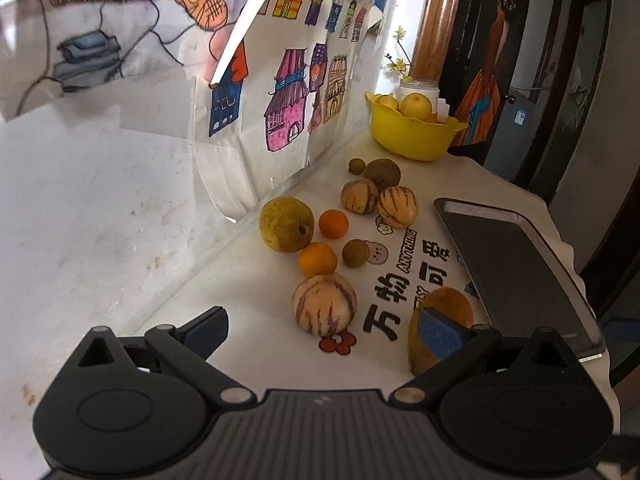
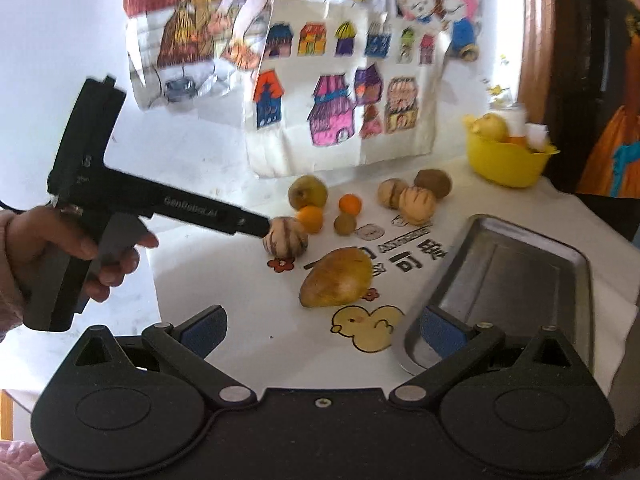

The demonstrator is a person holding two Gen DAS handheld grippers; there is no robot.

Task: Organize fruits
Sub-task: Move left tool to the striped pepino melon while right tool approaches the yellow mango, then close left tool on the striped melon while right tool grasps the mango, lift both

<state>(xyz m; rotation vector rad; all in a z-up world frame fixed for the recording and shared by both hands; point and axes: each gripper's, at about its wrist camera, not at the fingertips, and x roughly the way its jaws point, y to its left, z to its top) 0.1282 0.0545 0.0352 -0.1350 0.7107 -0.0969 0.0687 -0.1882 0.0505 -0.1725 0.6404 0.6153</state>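
Note:
In the left wrist view my left gripper [image 1: 324, 330] is open, and a striped melon [image 1: 324, 304] lies on the white cloth just ahead between its fingers, untouched. A yellow-brown mango [image 1: 444, 304] sits behind the right finger. My right gripper [image 2: 323, 330] is open and holds nothing, hovering over the cloth's duck print. Its right finger overlaps the near corner of the metal tray [image 2: 516, 276]. From the right wrist view the mango [image 2: 338, 278] lies ahead, and the left gripper's black body [image 2: 160, 206] reaches the striped melon [image 2: 285, 242].
Further back lie a large pear [image 1: 286, 224], two oranges [image 1: 333, 223], two more striped melons [image 1: 397, 206], a kiwi [image 1: 384, 172] and small brown fruits. A yellow bowl [image 1: 412, 132] holding fruit stands at the far corner. Children's drawings cover the wall on the left. A hand [image 2: 80, 248] grips the left tool.

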